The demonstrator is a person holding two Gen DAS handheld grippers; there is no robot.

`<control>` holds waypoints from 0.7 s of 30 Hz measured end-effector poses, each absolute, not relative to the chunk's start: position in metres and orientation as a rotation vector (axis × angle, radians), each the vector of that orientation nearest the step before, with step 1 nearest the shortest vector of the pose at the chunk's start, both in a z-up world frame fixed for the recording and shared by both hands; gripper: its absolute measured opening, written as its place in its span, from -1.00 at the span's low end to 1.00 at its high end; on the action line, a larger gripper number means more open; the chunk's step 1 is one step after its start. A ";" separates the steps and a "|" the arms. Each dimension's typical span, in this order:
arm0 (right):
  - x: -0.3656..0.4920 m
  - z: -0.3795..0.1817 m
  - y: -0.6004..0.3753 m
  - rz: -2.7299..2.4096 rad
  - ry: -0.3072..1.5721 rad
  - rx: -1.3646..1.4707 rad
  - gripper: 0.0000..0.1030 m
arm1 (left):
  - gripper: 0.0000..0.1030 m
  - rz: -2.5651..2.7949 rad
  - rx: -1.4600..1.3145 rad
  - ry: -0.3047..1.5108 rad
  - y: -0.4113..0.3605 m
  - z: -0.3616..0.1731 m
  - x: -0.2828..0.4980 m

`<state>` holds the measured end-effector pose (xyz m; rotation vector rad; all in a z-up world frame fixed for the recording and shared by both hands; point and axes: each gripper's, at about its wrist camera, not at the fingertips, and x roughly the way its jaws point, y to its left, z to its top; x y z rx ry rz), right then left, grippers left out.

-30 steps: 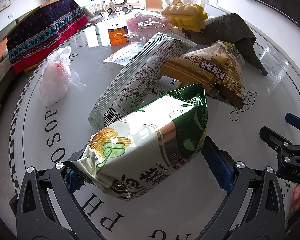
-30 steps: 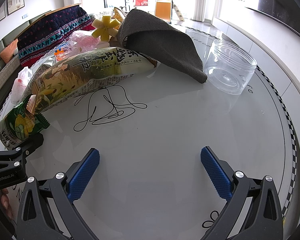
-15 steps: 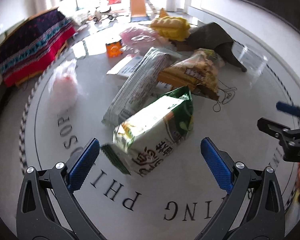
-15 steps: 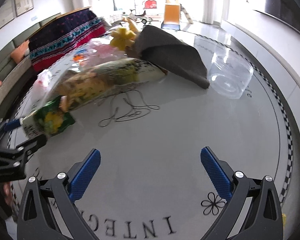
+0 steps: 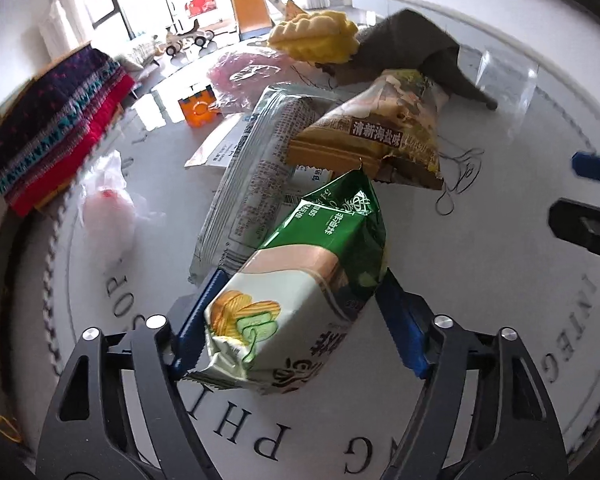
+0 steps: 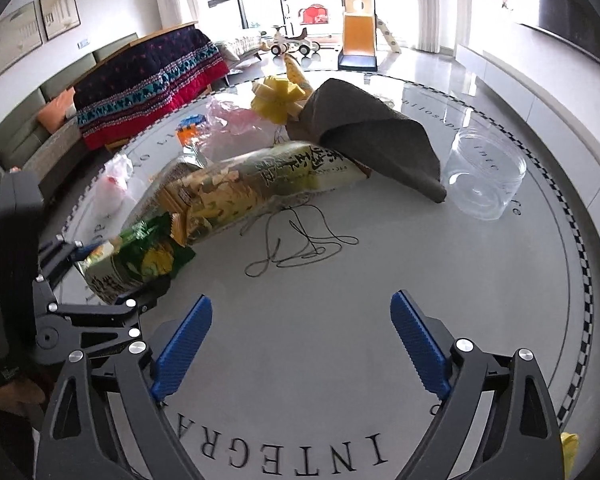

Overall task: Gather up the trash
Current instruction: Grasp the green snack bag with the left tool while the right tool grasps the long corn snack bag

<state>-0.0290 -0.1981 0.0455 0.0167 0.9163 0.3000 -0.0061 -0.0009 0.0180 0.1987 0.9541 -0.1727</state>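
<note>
The round white table (image 6: 340,320) is carrying black capital lettering around its edge: "INTEGRA" is reading nearest the right gripper's view, "PH" and "SOP" in the left's. Toward the table's centre, the brown-and-yellow snack bag (image 5: 380,140) is showing "清新海盐味" on a dark band. The green snack bag (image 5: 300,292) beside it is showing "非油炸"; its other print is staying too distorted to read.

Chips bag (image 5: 300,304) between the jaws of left gripper (image 5: 296,320), over the worktop (image 5: 480,280). Behind it, cracker pack (image 5: 256,184) at left and snack bag (image 5: 384,140) at right, lying partly on that pack. Cloth (image 6: 372,140) behind snack bag, jar (image 6: 486,172) just right of cloth. Plastic bag (image 5: 108,208) well apart at left. Right gripper (image 6: 300,344) over bare worktop.
</note>
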 end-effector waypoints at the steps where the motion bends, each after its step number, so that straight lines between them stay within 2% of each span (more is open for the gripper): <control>1: -0.028 0.047 -0.197 0.304 0.917 0.026 0.77 | 0.38 -0.206 0.131 0.966 0.005 0.019 -0.007; 10: -0.024 0.055 -0.183 0.311 0.912 0.054 0.77 | 0.36 -0.264 -0.150 0.927 0.046 0.035 -0.047; 21: 0.026 0.057 -0.149 0.213 0.933 0.213 0.77 | 0.36 -0.225 -0.181 0.882 0.076 0.048 -0.058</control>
